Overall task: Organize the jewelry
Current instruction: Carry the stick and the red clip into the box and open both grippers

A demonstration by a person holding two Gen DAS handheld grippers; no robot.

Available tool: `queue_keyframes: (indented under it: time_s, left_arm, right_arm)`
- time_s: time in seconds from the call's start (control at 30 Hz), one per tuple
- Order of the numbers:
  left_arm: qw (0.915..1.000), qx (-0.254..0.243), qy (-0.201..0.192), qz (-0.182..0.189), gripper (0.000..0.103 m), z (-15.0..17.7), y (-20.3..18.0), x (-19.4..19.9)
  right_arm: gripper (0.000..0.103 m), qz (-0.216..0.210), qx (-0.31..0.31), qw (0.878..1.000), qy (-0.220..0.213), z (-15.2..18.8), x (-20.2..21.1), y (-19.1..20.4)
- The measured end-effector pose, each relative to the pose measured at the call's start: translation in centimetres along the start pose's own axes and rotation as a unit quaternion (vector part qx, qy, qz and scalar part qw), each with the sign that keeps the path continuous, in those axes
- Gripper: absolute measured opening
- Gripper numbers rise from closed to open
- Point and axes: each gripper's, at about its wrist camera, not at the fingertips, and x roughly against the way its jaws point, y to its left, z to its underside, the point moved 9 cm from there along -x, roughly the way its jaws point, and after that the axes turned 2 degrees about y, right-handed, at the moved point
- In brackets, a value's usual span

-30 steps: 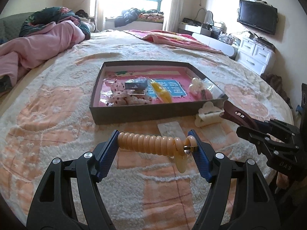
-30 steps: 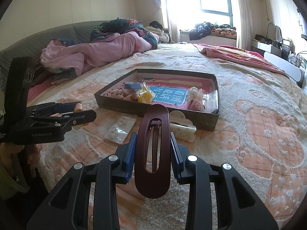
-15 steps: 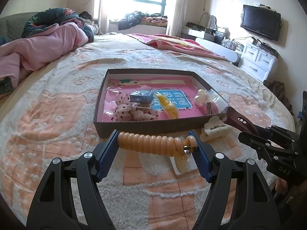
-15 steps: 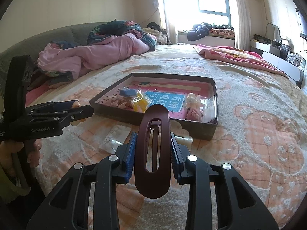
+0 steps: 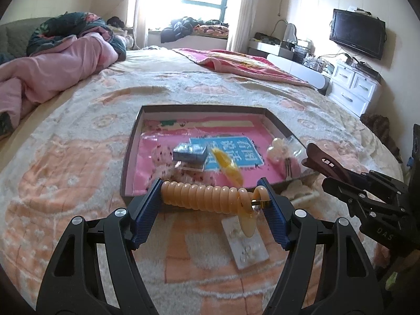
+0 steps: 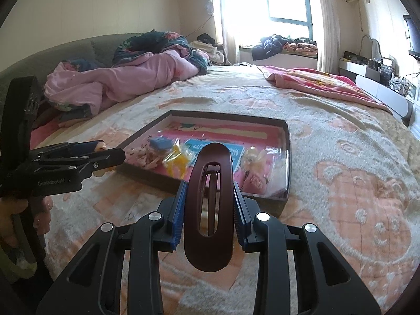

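Left wrist view, nearest: our left gripper, jaws clamped endwise on a peach-coloured coiled plastic hair tie. Right wrist view: our right gripper, jaws clamped on a dark maroon oval plastic hair clip. Beyond: shallow dark cardboard box with pink lining on the bed, now closer than a second ago. We judge both pieces nearly over it, ready for placing.
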Motion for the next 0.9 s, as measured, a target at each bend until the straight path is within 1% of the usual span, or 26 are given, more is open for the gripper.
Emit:
queue_keyframes:
  time_s: [0.1, 0.3, 0.57, 0.7, 0.8, 0.9]
  left_arm:
    - [1.0, 0.0, -0.002, 0.002, 0.063, -0.7, -0.1, -0.4]
    - [0.9999, -0.003, -0.004, -0.009, 0.063, -1.8, 0.5, -1.5]
    - [0.9995, 0.024, 0.002, -0.019, 0.063, -3.5, 3.1, -3.6]
    - [0.9993, 0.028, 0.005, -0.025, 0.063, -3.8, 4.1, -4.5]
    - [0.9989, 0.023, 0.009, -0.04, 0.063, -3.9, 4.7, -5.5]
    - [0.9986, 0.024, 0.015, -0.045, 0.063, -3.7, 5.1, -6.5]
  right_arm:
    - [0.031, 0.004, -0.001, 1.0, -0.003, -0.6, -0.3, -0.5]
    - [0.031, 0.012, -0.002, 1.0, -0.002, -1.4, -1.5, -1.4]
    - [0.031, 0.022, -0.013, 1.0, 0.003, -2.4, -3.4, -3.0]
    - [0.031, 0.028, -0.016, 0.999, 0.007, -2.9, -4.4, -3.8]
    - [0.031, 0.037, -0.018, 0.999, 0.014, -3.1, -5.6, -4.6]
    - [0.031, 0.043, -0.022, 0.999, 0.023, -3.3, -6.7, -5.3]
